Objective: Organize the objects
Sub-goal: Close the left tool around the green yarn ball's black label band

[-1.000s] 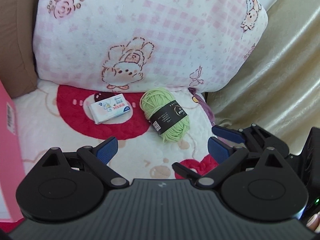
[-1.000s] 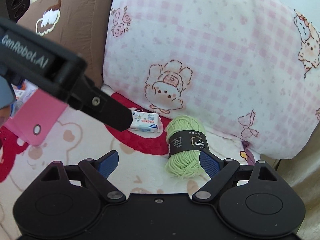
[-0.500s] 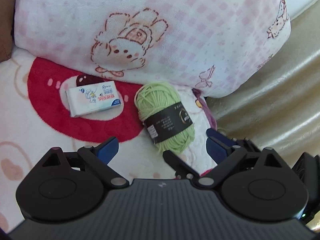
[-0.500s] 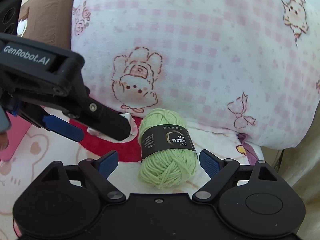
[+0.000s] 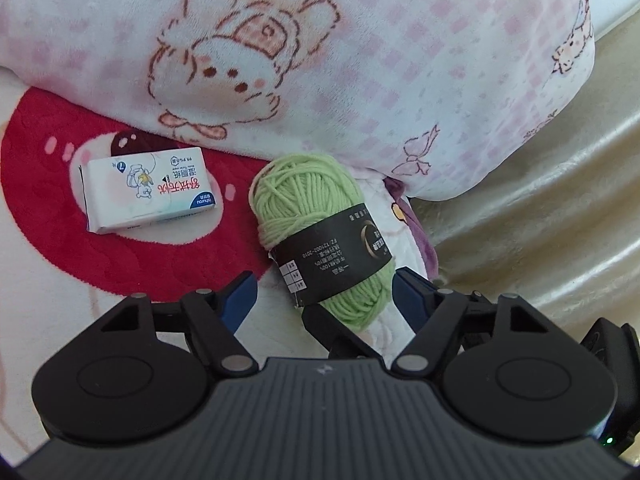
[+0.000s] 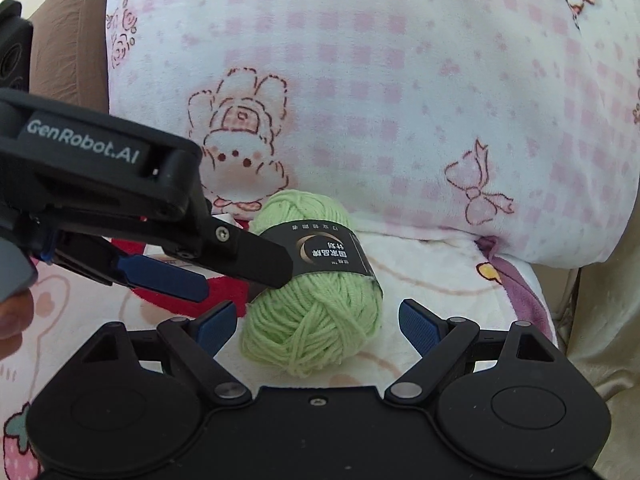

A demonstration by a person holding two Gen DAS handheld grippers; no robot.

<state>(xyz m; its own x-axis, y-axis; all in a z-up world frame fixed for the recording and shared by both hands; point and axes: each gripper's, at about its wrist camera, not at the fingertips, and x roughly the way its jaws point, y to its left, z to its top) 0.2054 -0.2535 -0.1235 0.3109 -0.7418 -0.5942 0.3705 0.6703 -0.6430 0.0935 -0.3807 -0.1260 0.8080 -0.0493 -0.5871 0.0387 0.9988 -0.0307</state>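
A light green yarn ball with a black paper band lies on the blanket in front of a pillow. A white tissue pack lies to its left on a red patch. My left gripper hangs just over the yarn's near end. Its jaws are closing and the blue pads stay clear of the wool. In the right wrist view one left finger crosses the yarn's band. My right gripper is open, with the yarn between its pads, untouched. One right finger pokes in under the yarn.
A big pink-checked pillow with cartoon prints stands right behind the objects. The cream and red blanket spreads to the left. A shiny beige cover rises on the right, a brown cushion at the far left.
Both grippers have come down and closer to the yarn ball, which now looks larger. The left jaws have narrowed. The pink box has left the left wrist view.
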